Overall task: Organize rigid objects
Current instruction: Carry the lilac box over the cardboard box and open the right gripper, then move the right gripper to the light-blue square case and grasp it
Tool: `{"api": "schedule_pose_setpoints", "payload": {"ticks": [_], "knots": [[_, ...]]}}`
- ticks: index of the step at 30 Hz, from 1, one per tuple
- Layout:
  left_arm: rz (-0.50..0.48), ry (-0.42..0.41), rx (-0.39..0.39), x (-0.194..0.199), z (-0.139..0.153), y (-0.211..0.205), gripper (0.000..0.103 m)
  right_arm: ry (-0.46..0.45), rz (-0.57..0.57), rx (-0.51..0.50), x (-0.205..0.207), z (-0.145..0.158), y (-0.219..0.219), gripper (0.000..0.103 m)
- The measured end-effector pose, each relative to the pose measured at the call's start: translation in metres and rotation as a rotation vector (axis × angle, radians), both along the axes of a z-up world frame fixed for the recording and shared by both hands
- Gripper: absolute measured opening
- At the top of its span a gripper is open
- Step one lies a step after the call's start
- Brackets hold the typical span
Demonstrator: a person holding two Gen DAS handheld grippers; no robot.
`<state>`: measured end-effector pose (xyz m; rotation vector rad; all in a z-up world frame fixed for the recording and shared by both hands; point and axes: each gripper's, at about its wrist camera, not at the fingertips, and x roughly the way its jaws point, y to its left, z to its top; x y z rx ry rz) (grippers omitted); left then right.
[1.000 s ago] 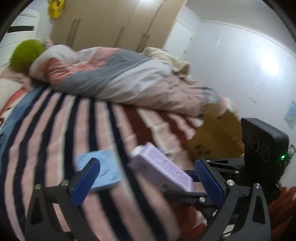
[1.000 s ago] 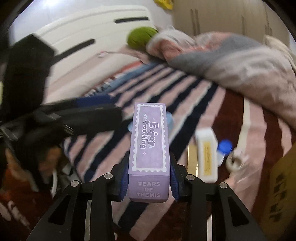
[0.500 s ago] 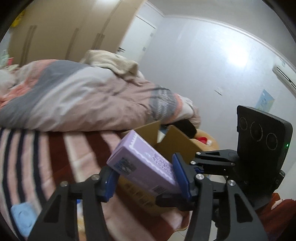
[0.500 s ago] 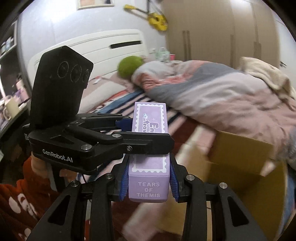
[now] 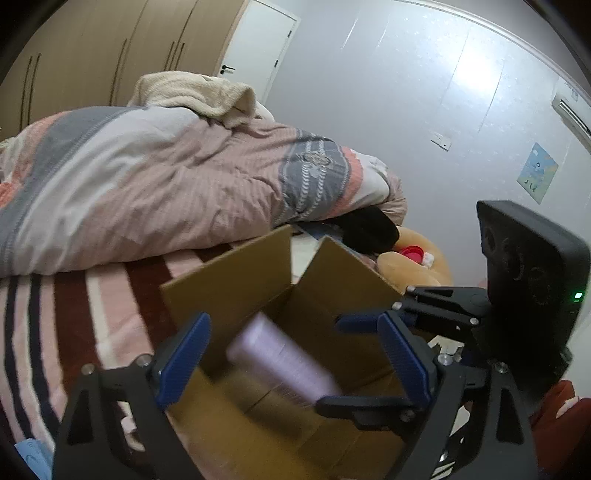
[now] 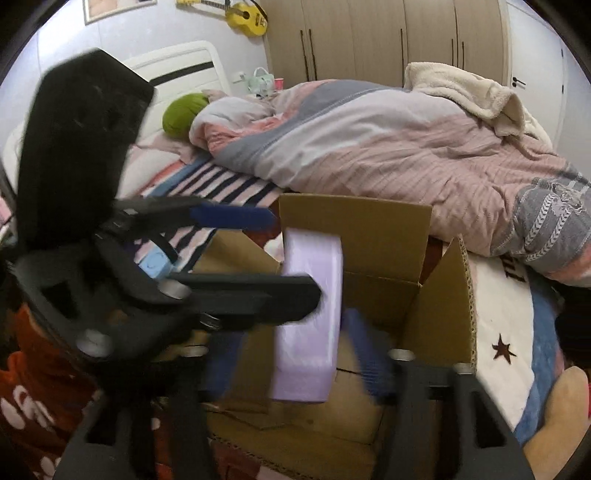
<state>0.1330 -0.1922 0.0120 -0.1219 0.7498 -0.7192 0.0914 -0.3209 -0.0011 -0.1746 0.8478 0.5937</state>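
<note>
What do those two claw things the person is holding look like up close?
Both are black frames with silver bolts, each ending in two blue ribbed pads. The left gripper shows this sharply. The right gripper carries a black block with round lenses and a green light. Behind them is a red sleeve with white shapes.

Purple box (image 5: 282, 363) motion-blurred, print unreadable; right claw (image 6: 295, 363) blurred; left claw (image 6: 255, 254) hides box's side.

Bedroom: bed (image 6: 236, 184) with striped sheet, rumpled pink-grey duvet (image 5: 155, 184), cream blanket (image 6: 461, 88) on top. Tan wardrobe (image 6: 369, 37) behind, white door (image 5: 255, 48) beside it. Pale wall (image 5: 406, 92) with glare, small poster (image 5: 537, 172). Yellow ukulele (image 6: 245, 14) hangs above white headboard (image 6: 177, 66).
</note>
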Motion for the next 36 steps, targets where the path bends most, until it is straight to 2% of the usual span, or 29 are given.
{"api": "schedule_pose_setpoints", "payload": {"ticks": [7, 11, 16, 19, 22, 27, 30, 34, 36], "knots": [[0.155, -0.093, 0.03, -0.034, 0.018, 0.081, 0.092, -0.004, 0.039, 0.058, -0.008, 0.009, 0.021, 0.067], [0.28, -0.143, 0.044, -0.063, 0.025, 0.142, 0.096, -0.038, 0.118, 0.067, -0.023, 0.019, 0.069, 0.067], [0.44, -0.151, 0.055, -0.096, 0.014, 0.221, 0.097, -0.017, 0.24, 0.116, -0.039, 0.012, 0.14, 0.067], [0.531, -0.134, 0.083, -0.114, -0.006, 0.264, 0.097, 0.031, 0.302, 0.138, -0.042, -0.007, 0.188, 0.068], [0.588, -0.106, 0.099, -0.123, -0.026, 0.294, 0.097, 0.099, 0.343, 0.151, -0.038, -0.036, 0.231, 0.077], [0.636, -0.051, 0.12, -0.132, -0.062, 0.329, 0.097, 0.186, 0.283, 0.102, -0.022, -0.099, 0.289, 0.079], [0.643, -0.02, 0.117, -0.134, -0.081, 0.342, 0.097, 0.186, 0.222, 0.035, -0.011, -0.132, 0.312, 0.079], [0.645, 0.014, 0.101, -0.135, -0.099, 0.354, 0.097, 0.142, 0.153, -0.053, 0.0, -0.163, 0.339, 0.08], [0.647, 0.024, 0.101, -0.134, -0.103, 0.357, 0.097, 0.143, 0.144, -0.054, 0.005, -0.172, 0.346, 0.089]]}}
